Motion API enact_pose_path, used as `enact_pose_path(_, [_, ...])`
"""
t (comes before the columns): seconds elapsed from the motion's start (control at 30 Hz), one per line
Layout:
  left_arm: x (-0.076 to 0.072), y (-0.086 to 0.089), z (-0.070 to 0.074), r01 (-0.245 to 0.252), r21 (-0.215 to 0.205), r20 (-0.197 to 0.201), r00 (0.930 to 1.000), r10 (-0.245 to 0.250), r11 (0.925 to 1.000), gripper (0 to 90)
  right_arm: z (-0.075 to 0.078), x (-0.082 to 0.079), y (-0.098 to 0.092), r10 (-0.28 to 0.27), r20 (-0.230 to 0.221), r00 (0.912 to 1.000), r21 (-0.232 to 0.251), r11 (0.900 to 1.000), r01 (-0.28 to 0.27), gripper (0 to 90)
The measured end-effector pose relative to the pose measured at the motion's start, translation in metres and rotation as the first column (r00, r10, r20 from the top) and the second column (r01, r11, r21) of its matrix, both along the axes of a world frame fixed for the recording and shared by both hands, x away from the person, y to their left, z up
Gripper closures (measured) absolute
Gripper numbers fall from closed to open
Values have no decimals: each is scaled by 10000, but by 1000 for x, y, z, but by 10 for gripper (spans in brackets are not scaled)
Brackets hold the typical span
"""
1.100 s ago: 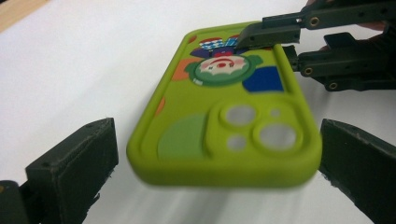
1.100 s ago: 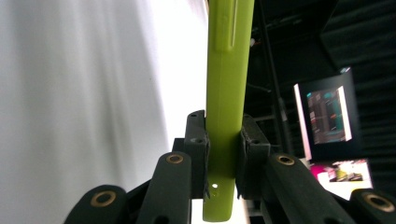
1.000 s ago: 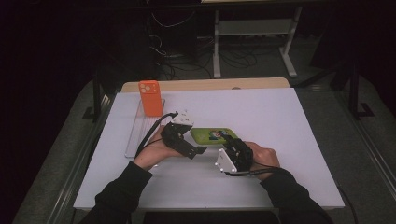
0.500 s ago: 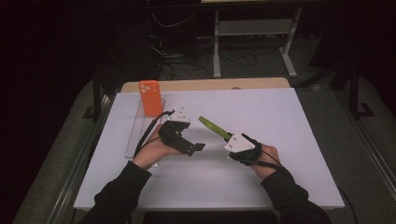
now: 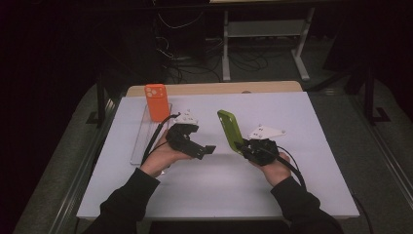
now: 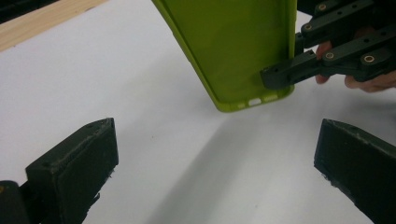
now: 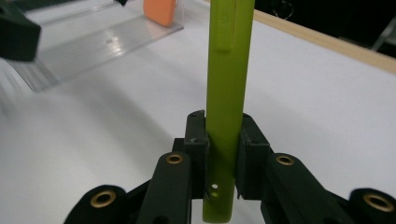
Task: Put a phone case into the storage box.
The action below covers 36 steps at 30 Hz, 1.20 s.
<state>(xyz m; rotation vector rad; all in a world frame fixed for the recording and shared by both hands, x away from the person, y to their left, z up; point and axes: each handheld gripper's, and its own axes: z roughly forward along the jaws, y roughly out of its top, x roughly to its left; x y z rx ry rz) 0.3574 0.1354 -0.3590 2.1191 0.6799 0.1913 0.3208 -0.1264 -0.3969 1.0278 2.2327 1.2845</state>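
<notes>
From above, we see a clear tray [image 5: 146, 139] at the table's [image 5: 316, 146] left edge with an orange phone case [image 5: 157, 102] standing in its far end. Our right gripper [image 5: 243, 145] clamps the green phone case [image 5: 230, 130] by its lower end, lifted off the table and tilted; a second ago that case lay flat between both grippers, and it has since gone up and to the right. Our left gripper [image 5: 207, 149] rests nearby with jaws apart, holding nothing.

Looking along the left gripper, we see both jaws spread wide over bare table, the green case [image 6: 233, 46] ahead.

Along the right gripper [image 7: 223, 140], both pads pinch the case's edges.
</notes>
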Motion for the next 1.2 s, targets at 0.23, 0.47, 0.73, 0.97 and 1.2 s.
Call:
enact_pose_path(0.23, [3,-5,2,-149,-325,25,9999,150,9994,0,-1,2,-3,5,-554,9985,730,9973,35,759])
enact_pose_path(0.47, [5,-10,6,-262,-629,161,9995,273,9977,0,1,0,-1,9,-816,9967,1215,9926,90,759])
enact_pose_path(0.73, [9,-15,5,-487,-1120,93,9987,501,9925,0,1,-1,4,143,-737,9972,1357,9907,-42,759])
enact_pose_path(0.97, [9,-22,3,-495,-1460,61,9987,510,9880,0,2,-5,9,344,-780,9964,1523,9881,-222,759])
enact_pose_path(1.2, [10,-25,1,-358,-1482,132,9992,382,9883,0,4,-7,17,542,-734,9958,1595,9863,-419,759])
